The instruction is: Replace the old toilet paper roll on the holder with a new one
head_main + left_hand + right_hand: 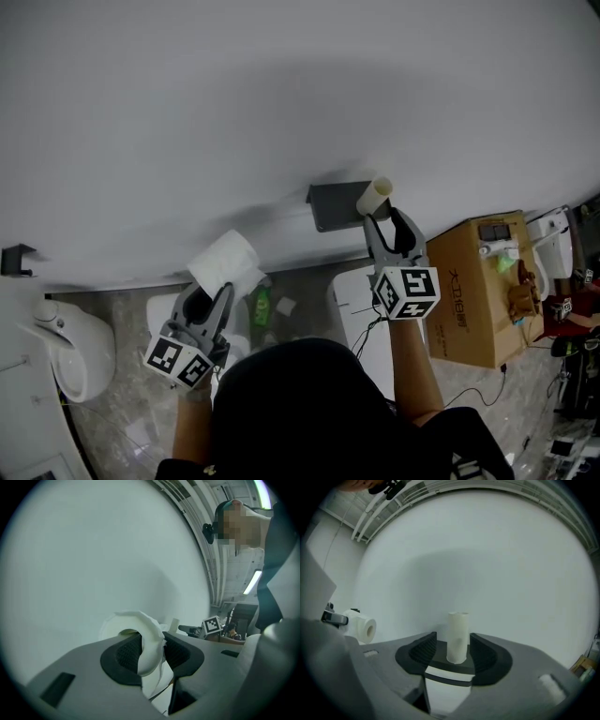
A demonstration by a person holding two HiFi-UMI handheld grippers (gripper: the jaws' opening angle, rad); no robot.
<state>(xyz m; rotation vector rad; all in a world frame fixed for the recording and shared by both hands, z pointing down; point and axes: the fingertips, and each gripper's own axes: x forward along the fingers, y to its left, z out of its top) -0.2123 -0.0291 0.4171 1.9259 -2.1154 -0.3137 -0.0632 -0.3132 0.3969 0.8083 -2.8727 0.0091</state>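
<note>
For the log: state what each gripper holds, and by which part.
Left gripper pinches the new toilet paper roll by its wall at one end. Right gripper holds nothing: the empty tube stands between its open jaws, untouched.

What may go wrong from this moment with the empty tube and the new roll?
1. The empty tube stands upright on the holder between the open jaws of the right gripper, not gripped; a nudge may tip it off.
2. The left gripper pinches only the wall of the new roll, and a loose sheet hangs below; the roll may slip or unwind.
</note>
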